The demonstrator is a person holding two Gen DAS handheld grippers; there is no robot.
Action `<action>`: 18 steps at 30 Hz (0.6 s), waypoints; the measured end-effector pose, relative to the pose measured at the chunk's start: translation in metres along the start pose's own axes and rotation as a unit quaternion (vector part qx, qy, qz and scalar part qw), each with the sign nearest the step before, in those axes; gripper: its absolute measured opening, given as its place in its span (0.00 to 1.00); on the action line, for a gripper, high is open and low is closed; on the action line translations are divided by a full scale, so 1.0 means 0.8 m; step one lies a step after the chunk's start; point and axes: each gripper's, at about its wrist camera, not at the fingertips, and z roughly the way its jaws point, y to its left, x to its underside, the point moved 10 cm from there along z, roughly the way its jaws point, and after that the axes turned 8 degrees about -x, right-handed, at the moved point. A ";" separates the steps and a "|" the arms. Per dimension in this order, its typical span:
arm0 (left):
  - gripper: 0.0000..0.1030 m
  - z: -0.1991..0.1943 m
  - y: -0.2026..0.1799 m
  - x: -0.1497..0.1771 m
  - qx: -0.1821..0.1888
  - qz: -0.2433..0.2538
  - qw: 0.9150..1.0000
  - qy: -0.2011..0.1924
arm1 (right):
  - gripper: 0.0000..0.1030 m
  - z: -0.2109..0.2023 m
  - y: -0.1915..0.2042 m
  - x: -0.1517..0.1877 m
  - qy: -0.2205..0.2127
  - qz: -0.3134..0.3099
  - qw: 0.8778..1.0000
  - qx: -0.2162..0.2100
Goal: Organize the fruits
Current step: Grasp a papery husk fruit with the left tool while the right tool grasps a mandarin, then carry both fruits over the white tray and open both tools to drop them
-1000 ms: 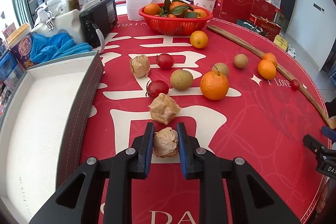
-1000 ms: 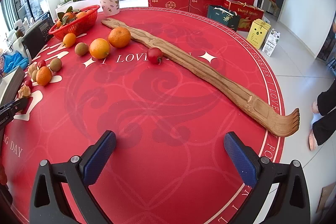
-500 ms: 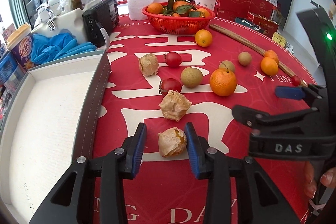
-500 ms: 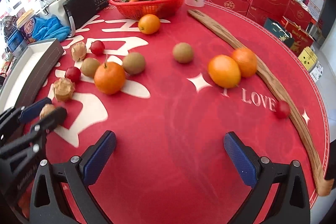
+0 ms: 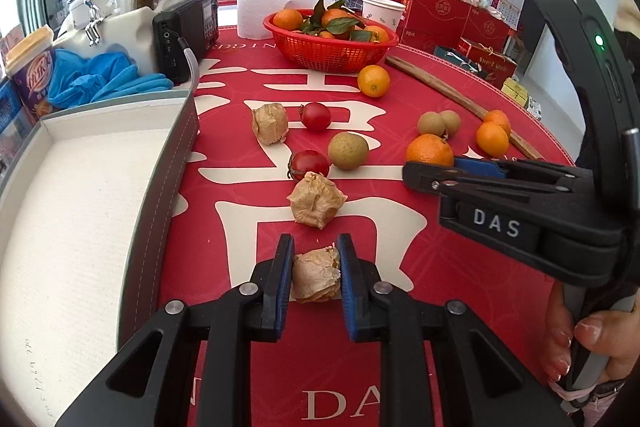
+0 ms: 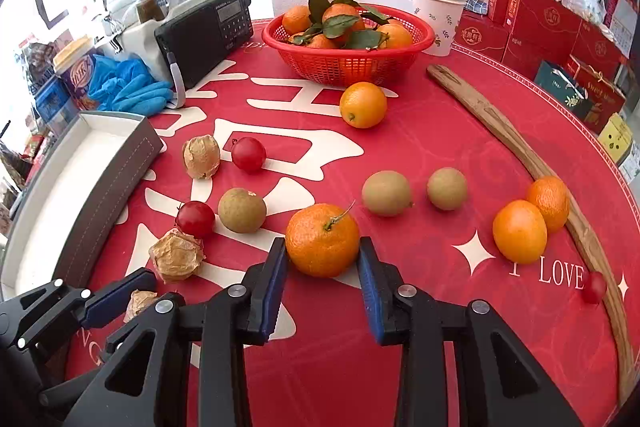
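Near the bench's (image 5: 460,307) front edge, the left hand-held gripper (image 5: 314,277) pinches a papery husked fruit (image 5: 315,278) — white tray (image 5: 80,195) just left — while the right hand-held gripper (image 6: 322,263) brackets a stemmed orange (image 6: 322,239), contact unclear.

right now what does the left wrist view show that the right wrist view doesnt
Only the left wrist view shows the person's hand on the right gripper's handle and the left gripper pressing both sides of a papery husk fruit.

Only the right wrist view shows the right gripper with its fingers either side of the stemmed orange, and the small red fruit against the wooden stick.

Both show the red basket, the radio and the grey tray.
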 end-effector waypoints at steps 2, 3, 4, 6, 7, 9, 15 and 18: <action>0.23 -0.008 0.004 -0.004 -0.008 0.000 1.000 -0.017 | 0.35 -0.007 -0.008 0.006 -0.004 0.010 1.000 -0.005; 0.23 -0.013 0.006 -0.007 -0.010 -0.003 1.000 -0.025 | 0.35 -0.011 -0.012 0.008 -0.006 0.014 1.000 -0.006; 0.23 -0.017 0.008 -0.009 -0.010 -0.007 0.999 -0.030 | 0.35 -0.013 -0.014 0.010 -0.007 0.019 1.000 -0.009; 0.23 -0.025 0.010 -0.015 -0.005 -0.019 0.999 -0.042 | 0.35 -0.016 -0.015 0.012 -0.008 0.025 0.999 -0.019; 0.23 -0.028 0.012 -0.018 -0.008 -0.021 0.999 -0.047 | 0.35 -0.018 -0.014 0.013 -0.009 0.026 0.999 -0.022; 0.23 -0.034 0.016 -0.024 -0.017 -0.026 0.998 -0.059 | 0.35 -0.019 -0.012 0.012 -0.011 0.025 0.999 -0.023; 0.23 -0.055 0.041 -0.037 -0.031 -0.051 0.994 -0.086 | 0.35 -0.021 0.000 0.009 -0.014 0.026 0.999 -0.040; 0.23 -0.060 0.063 -0.038 -0.039 -0.069 0.993 -0.088 | 0.35 -0.021 0.010 0.007 -0.017 0.024 0.998 -0.054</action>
